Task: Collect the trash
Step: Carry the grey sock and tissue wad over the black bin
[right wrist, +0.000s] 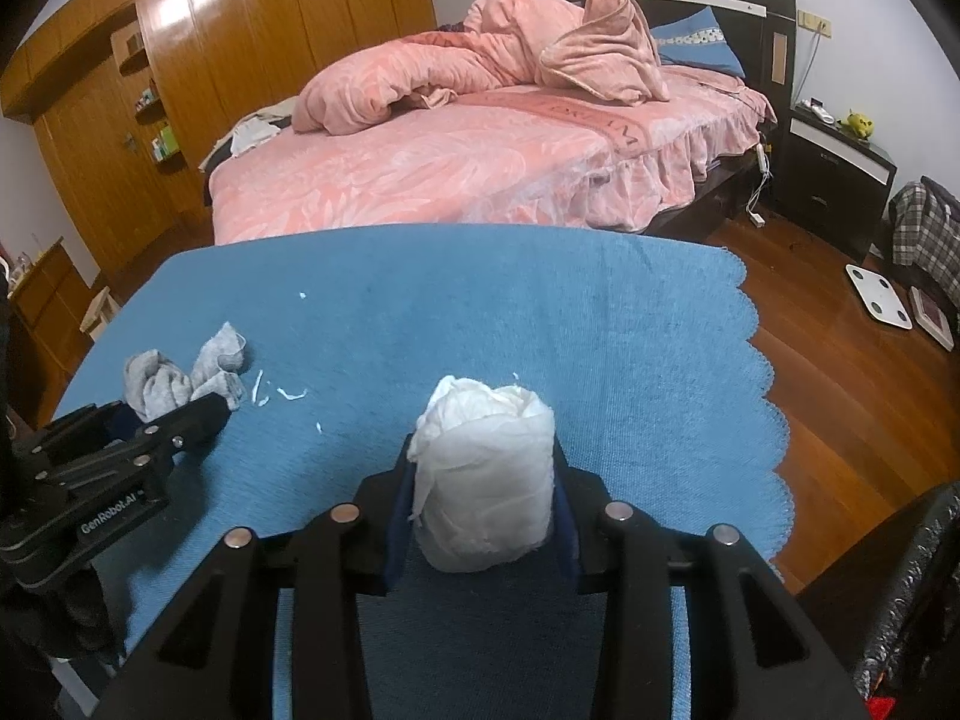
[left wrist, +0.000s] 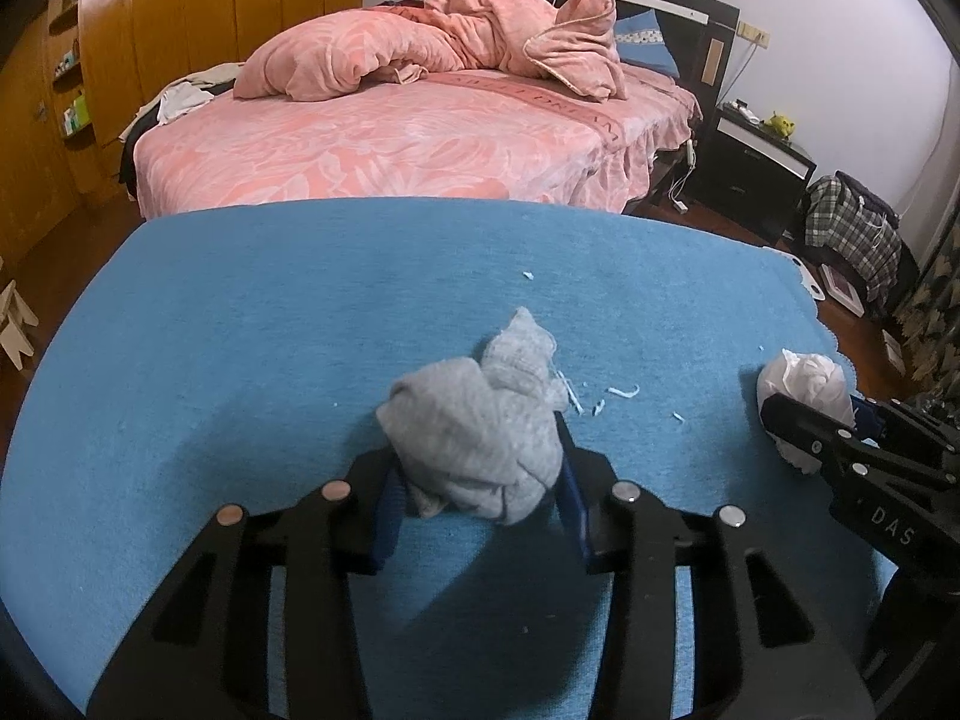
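Note:
My left gripper (left wrist: 480, 468) is shut on a crumpled grey cloth (left wrist: 480, 420) just above the blue-covered table (left wrist: 270, 330). My right gripper (right wrist: 483, 492) is shut on a wad of white tissue (right wrist: 486, 468), held upright over the table (right wrist: 540, 300). In the left wrist view the right gripper (left wrist: 798, 414) shows at the right with the white tissue (left wrist: 804, 378). In the right wrist view the left gripper (right wrist: 174, 414) shows at the left with the grey cloth (right wrist: 180, 378). Small white paper scraps (left wrist: 624, 391) lie on the cloth between them, also visible in the right wrist view (right wrist: 291, 395).
A bed with pink bedding (left wrist: 390, 138) stands beyond the table. A black nightstand (right wrist: 840, 174) and a white scale (right wrist: 879, 294) are on the wooden floor to the right. A black bag (right wrist: 912, 588) is at the lower right. Wooden wardrobes (right wrist: 240, 60) line the left wall.

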`<state>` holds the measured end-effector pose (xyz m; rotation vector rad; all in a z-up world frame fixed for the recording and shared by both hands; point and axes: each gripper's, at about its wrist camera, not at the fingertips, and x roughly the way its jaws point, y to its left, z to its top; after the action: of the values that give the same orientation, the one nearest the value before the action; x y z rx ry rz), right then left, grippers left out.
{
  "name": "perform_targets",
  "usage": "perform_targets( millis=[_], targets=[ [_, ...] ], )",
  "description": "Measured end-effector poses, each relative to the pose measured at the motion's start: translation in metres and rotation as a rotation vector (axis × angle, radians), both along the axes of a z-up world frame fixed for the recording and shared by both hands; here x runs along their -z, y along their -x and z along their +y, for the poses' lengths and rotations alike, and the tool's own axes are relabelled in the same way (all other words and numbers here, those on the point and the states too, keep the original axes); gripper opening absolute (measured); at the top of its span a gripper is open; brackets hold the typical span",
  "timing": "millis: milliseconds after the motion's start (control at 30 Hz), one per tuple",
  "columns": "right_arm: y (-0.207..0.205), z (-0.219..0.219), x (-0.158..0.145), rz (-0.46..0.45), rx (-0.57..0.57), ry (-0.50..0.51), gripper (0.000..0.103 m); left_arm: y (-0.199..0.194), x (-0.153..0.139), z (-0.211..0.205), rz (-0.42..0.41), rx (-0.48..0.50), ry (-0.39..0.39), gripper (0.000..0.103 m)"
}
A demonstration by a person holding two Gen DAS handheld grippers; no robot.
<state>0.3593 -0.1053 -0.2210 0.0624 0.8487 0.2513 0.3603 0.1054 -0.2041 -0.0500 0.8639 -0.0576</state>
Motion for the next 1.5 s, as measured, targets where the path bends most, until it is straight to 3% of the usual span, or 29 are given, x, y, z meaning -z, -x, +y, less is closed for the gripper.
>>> perform_targets(
  millis=[400,667,1033,1500],
  targets=[
    [0.002,0.001,-0.005,0.001,0.002,0.007,0.038,0.010,-0.010,-0.006,-0.016,0.018,-0.046,0.041],
    [0.023,-0.006,-0.028,-0.049,0.009,-0.032,0.038,0.033,-0.027,-0.001,-0.041,-0.017,-0.019,0.041],
    [0.085,-0.022,-0.058,-0.089,0.000,-0.069,0.038,0.094,-0.052,-0.007,-0.080,-0.050,0.019,0.041],
    [0.170,-0.043,-0.104,-0.164,-0.015,-0.083,0.038,0.172,-0.093,-0.029,-0.153,-0.028,0.003,0.041]
  ],
)
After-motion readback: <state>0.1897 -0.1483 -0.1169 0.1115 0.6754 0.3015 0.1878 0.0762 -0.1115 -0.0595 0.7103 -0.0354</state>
